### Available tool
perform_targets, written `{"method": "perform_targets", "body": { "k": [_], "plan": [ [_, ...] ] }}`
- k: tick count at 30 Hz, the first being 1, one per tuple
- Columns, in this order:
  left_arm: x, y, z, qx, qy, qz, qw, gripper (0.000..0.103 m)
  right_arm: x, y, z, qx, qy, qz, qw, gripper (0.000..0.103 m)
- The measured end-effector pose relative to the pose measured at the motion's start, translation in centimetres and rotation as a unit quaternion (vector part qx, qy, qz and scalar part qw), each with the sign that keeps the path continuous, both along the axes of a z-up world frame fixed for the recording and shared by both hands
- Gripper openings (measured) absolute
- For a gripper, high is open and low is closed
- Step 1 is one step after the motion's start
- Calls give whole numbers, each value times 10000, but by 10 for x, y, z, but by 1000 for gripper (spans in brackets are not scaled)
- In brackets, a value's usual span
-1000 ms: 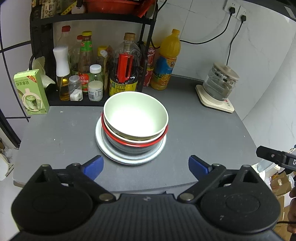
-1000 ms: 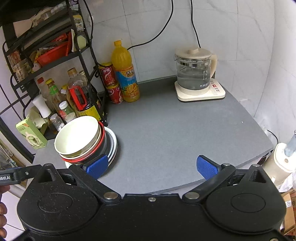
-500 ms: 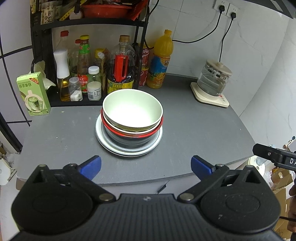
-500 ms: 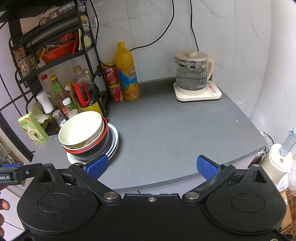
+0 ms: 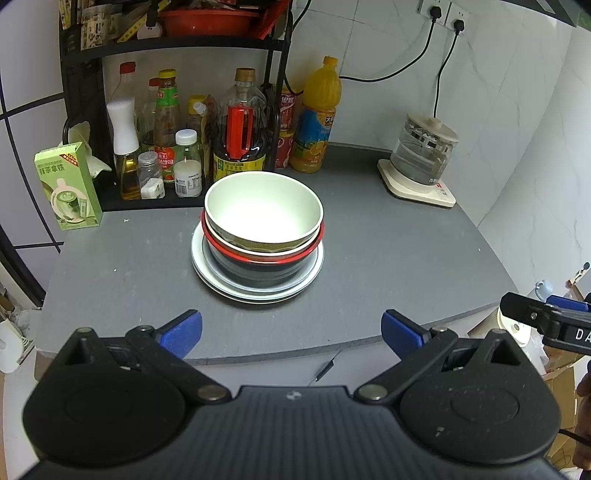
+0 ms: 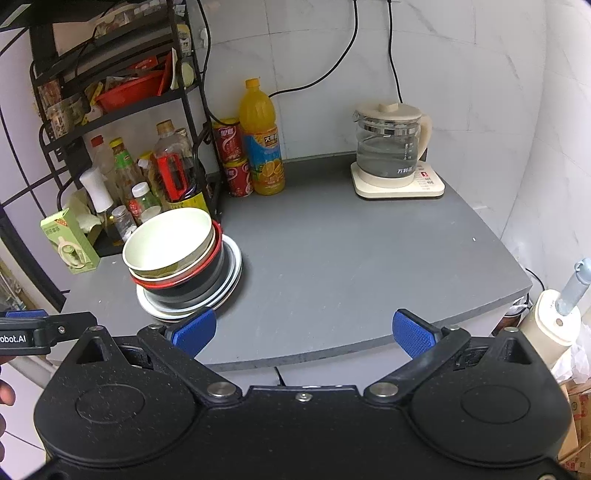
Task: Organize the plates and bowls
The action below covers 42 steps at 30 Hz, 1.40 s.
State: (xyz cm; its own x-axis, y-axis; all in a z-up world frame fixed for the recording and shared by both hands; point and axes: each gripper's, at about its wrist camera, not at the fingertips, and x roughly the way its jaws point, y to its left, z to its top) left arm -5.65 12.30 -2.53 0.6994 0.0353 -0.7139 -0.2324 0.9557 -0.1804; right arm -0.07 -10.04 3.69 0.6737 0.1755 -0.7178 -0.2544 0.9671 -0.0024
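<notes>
A: Where the view starts, at the near edge, how do the claws stand?

B: The left gripper (image 5: 291,328) is spread wide, blue pads far apart, nothing between them; it hangs over the front edge of the counter (image 5: 388,258); the right gripper (image 6: 303,330) is just as wide and just as bare, over the same edge further right.

A: And the dishes?

B: Past the left gripper's pads, in the middle of the counter, sits one stack; plates (image 5: 221,284) at the bottom, a dark bowl (image 5: 251,269) with a red rim on them, a white bowl (image 5: 264,208) nested on top; I cannot tell whether another bowl sits between the two; neither gripper touches the stack.

A: From the right wrist?

B: The stack lies to the left; the plates (image 6: 231,266) show just beyond the left pad, the white bowl (image 6: 168,238) tilts a little in the dark bowl (image 6: 201,282).

A: Behind it?

B: A green carton (image 5: 68,186) stands at the left; a black rack (image 5: 173,44) full of bottles (image 5: 168,125) rises just behind the stack; beside the rack stand red cans (image 6: 232,158) and an orange juice bottle (image 5: 316,122); well to the right, near the wall, a glass kettle (image 6: 389,146) with water sits on its base; cords run up the tiled wall to sockets (image 5: 445,13).
</notes>
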Motion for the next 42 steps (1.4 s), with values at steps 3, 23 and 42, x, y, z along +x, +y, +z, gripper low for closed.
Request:
{"method": "perform_targets", "body": {
  "k": [3, 23, 42],
  "plan": [
    [-2, -1, 0, 15, 3, -15, 10000, 102, -1, 2, -1, -16, 3, 24, 10000, 103],
    [-1, -3, -1, 26, 115, 21, 9999, 102, 2, 4, -1, 82, 165, 29, 9998, 103],
    [1, 4, -1, 40, 160, 41, 9999, 102, 2, 8, -3, 49, 179, 20, 9998, 103]
  ]
}}
